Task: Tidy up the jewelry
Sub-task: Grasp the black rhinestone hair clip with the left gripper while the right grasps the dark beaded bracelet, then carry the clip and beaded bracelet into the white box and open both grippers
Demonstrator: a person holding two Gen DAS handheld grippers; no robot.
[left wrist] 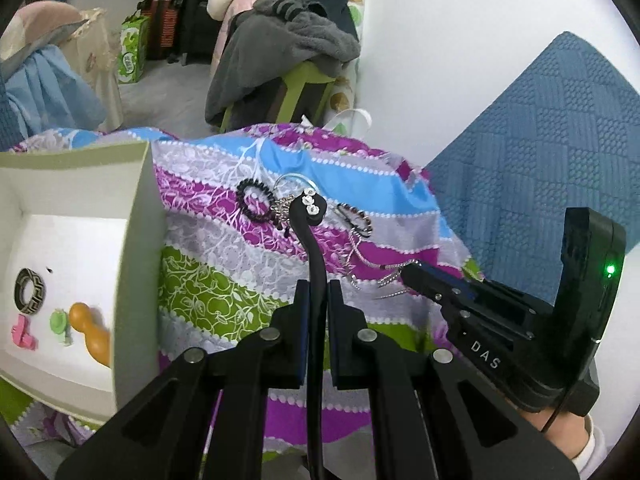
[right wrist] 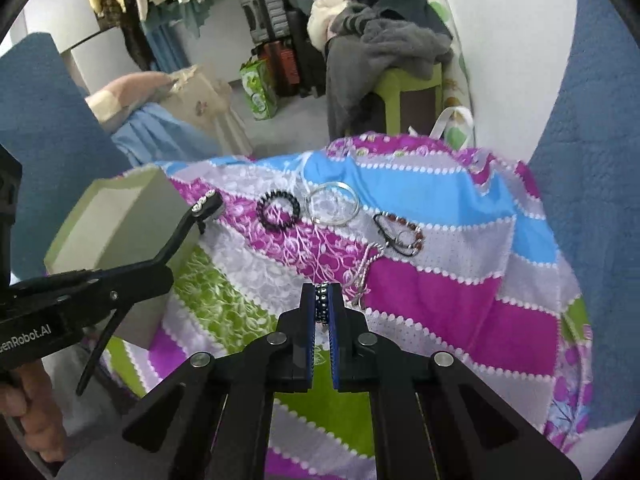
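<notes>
Jewelry box (left wrist: 132,216) sits far left on the bed; the left claw (left wrist: 319,296), nearer it, clenches a black hair clip (left wrist: 310,216) lengthwise, while the right claw (right wrist: 322,304) pinches a beaded ring (right wrist: 322,300).

- Striped floral bedspread (right wrist: 432,296), in magenta, blue, grey and green, carries everything.
- Open pale-green cardboard box (left wrist: 136,216), left.
- Black coiled hair tie (right wrist: 279,211); beside it clear thin bangles (right wrist: 333,204).
- Brown beaded bracelet (right wrist: 404,236), silver chain (right wrist: 366,270) adjoining.
</notes>
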